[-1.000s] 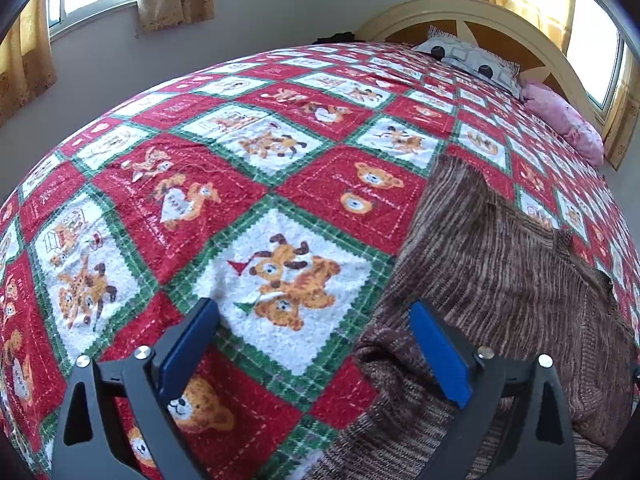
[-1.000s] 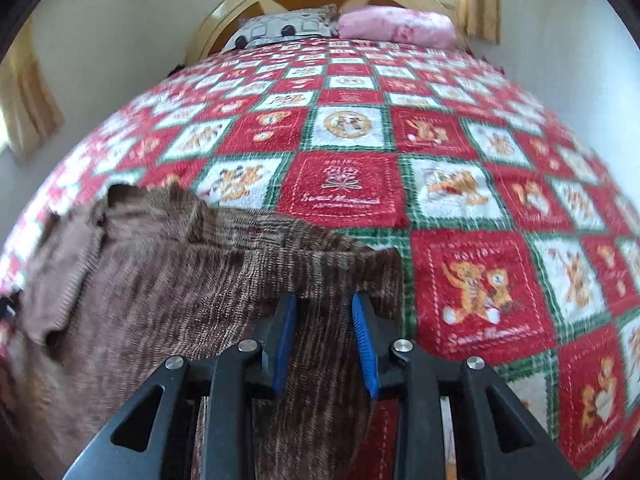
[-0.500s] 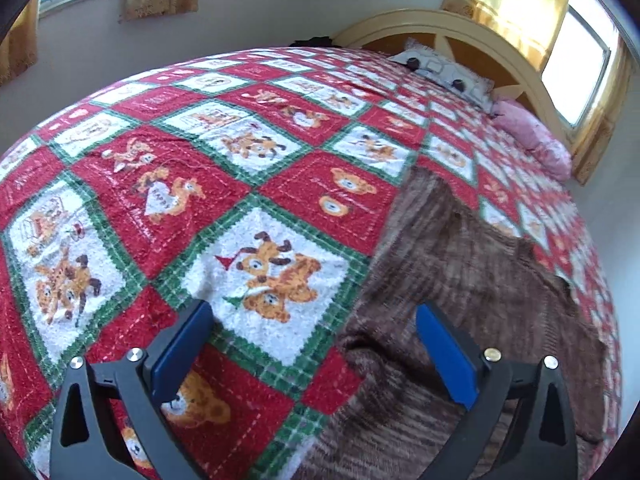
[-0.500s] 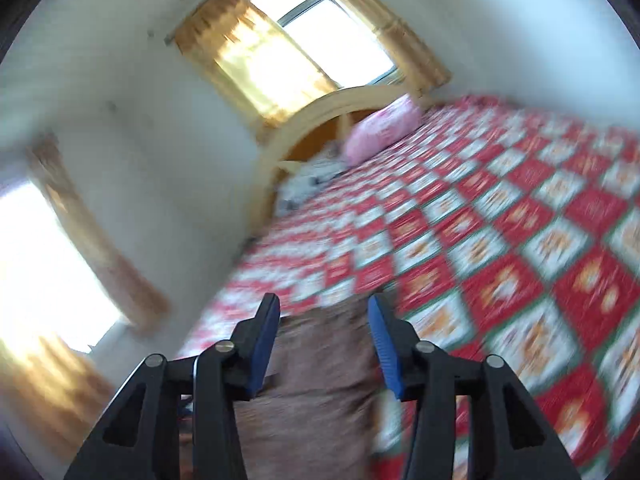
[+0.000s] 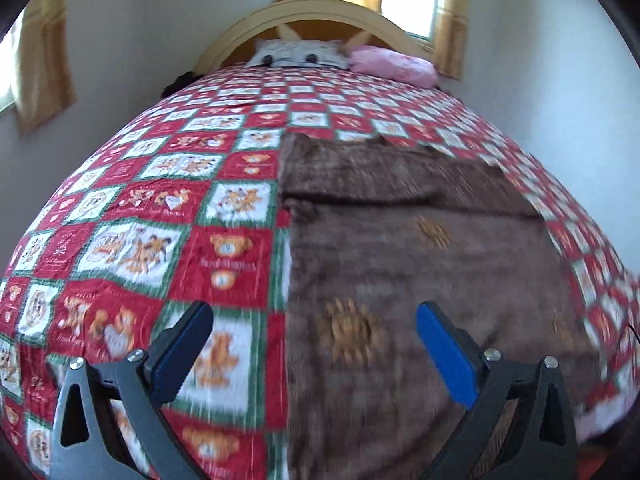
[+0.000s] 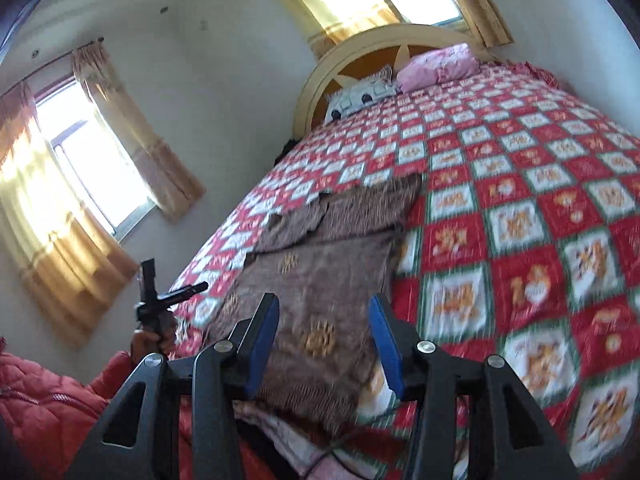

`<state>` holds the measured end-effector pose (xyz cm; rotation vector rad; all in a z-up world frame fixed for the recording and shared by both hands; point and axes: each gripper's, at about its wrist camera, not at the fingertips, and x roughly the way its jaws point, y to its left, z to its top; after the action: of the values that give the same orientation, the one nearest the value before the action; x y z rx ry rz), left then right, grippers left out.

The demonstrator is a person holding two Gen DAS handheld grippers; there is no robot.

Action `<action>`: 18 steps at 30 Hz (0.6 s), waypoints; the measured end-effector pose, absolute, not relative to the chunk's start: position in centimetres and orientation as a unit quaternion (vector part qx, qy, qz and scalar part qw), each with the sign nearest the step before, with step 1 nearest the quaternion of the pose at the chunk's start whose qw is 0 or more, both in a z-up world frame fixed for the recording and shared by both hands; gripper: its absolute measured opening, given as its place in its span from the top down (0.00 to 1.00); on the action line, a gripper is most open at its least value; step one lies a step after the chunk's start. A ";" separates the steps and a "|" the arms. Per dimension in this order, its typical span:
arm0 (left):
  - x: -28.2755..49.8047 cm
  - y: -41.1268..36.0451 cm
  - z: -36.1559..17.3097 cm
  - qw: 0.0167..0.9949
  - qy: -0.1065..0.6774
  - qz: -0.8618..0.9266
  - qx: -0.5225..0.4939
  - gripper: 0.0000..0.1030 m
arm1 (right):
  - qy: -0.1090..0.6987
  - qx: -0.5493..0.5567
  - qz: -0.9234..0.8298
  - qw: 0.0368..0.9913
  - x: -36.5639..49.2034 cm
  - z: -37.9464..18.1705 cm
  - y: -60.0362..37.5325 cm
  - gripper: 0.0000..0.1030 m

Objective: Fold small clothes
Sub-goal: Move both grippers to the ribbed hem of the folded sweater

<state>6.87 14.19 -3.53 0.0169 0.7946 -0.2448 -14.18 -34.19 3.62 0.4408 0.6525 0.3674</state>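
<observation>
My bed (image 5: 132, 208) fills most of the room, spread with a red, white and green checked quilt (image 6: 520, 216) of teddy bears. At its far end an arched cream headboard (image 5: 320, 12) backs a white patterned pillow (image 5: 298, 53) and a pink pillow (image 5: 394, 65) beside it. Plain pale walls (image 6: 208, 92) hold two bright windows (image 6: 90, 168) with golden curtains (image 6: 156, 152), daylight glowing through them

Both wrist views look from the foot edge of the bed (image 5: 224, 252) toward the headboard (image 6: 360, 46); the right view is tilted, and both share the brown garment (image 5: 420, 248).
</observation>
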 end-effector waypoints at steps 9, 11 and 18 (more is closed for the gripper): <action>-0.2 15.0 -7.8 0.887 0.437 -0.152 -0.003 0.00 | 0.398 0.165 0.175 0.885 -13.3 -3.5 -28.2 0.53; -0.6 14.3 -9.2 0.872 0.464 -0.156 0.009 0.00 | 0.411 0.135 0.156 0.888 -13.4 -4.4 -27.4 0.53; -0.6 15.0 -10.8 0.865 0.473 -0.163 -0.024 0.01 | 0.442 0.129 0.134 0.878 -13.0 -6.9 -27.5 0.53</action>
<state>-0.62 15.00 -10.81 -0.0508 0.9912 -0.3413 -13.05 -27.46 -6.87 0.2688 0.9209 0.2786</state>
